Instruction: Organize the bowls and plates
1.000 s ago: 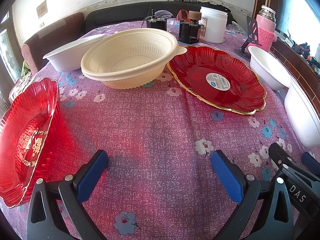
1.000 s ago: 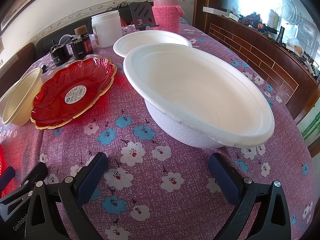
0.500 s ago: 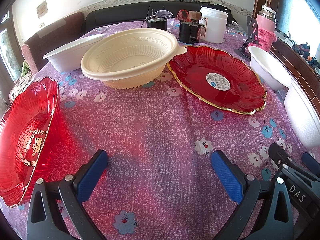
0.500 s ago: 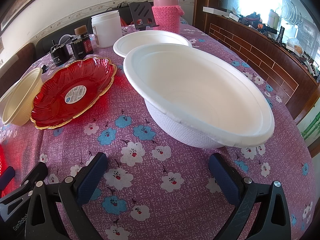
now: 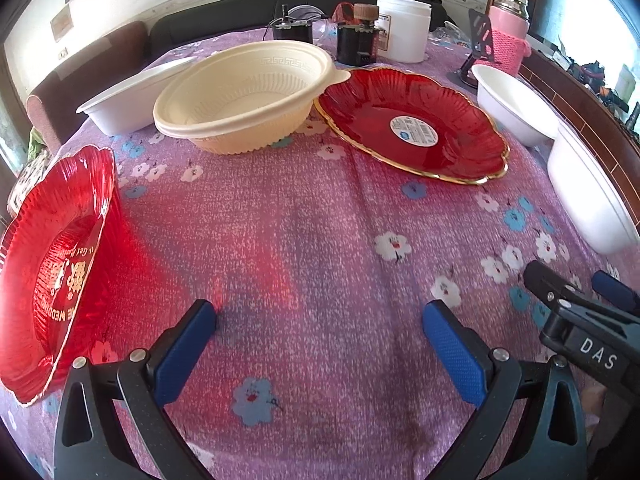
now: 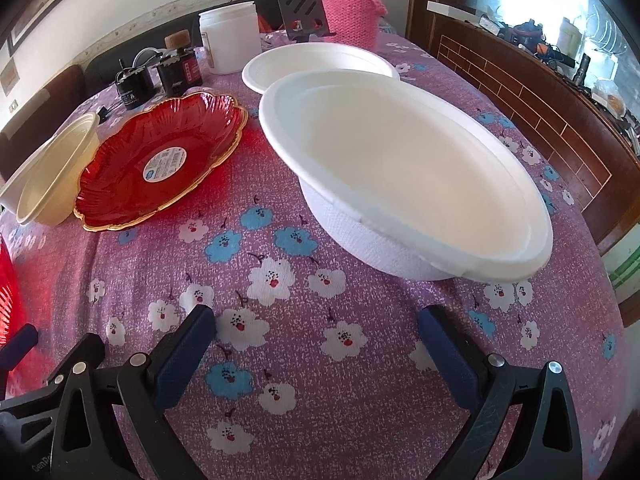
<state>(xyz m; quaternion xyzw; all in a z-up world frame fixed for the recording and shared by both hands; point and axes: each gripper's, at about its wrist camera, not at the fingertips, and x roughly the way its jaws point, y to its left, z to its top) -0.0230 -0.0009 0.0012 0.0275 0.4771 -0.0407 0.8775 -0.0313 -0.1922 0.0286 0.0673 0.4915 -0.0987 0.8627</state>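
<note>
In the left wrist view a cream bowl (image 5: 248, 92) sits at the back, a white bowl (image 5: 128, 96) behind it, a gold-rimmed red plate (image 5: 412, 124) to its right and a second red plate (image 5: 52, 264) at the near left. Two more white bowls stand at the right; the nearer one (image 6: 404, 168) fills the right wrist view, the farther one (image 6: 316, 62) behind it. My left gripper (image 5: 320, 336) is open and empty over bare cloth. My right gripper (image 6: 316, 344) is open and empty, just short of the near white bowl.
The table has a purple flowered cloth (image 5: 304, 232). At the back stand a white jar (image 5: 404, 26), a pink-sleeved flask (image 6: 352, 4), dark small containers (image 5: 356, 40) and a black stand (image 6: 300, 10). A brick-faced counter (image 6: 540, 100) runs along the right.
</note>
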